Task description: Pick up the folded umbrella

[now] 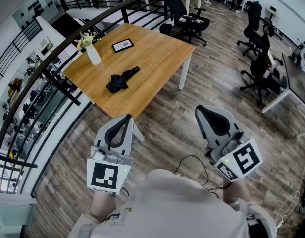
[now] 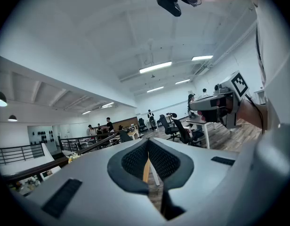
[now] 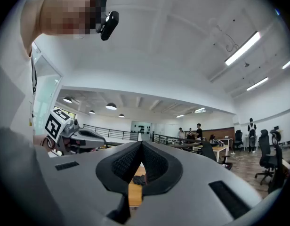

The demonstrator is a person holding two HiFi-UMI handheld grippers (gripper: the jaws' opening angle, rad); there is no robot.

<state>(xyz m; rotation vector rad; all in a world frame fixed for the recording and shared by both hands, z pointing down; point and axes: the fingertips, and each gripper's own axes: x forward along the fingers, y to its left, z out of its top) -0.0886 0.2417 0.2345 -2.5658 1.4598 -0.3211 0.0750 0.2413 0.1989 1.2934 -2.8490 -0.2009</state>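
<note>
The folded black umbrella point(image 1: 122, 80) lies on the wooden table point(image 1: 157, 58), near its front half. In the right gripper view the umbrella point(image 3: 137, 180) shows small through the slit under the jaw tips. Both grippers hang in front of the table over the wooden floor, well short of the umbrella. My left gripper point(image 1: 127, 117) point(image 2: 147, 143) is shut with nothing in it, its tips near the table's front corner. Further right, my right gripper point(image 1: 200, 109) point(image 3: 140, 146) is also shut and holds nothing.
A white vase with flowers point(image 1: 91, 51) and a black framed picture point(image 1: 123, 45) stand on the table's far side. A black railing point(image 1: 53, 73) runs along the table's left. Office chairs point(image 1: 188, 19) and desks stand behind and to the right. A cable point(image 1: 189, 163) lies on the floor.
</note>
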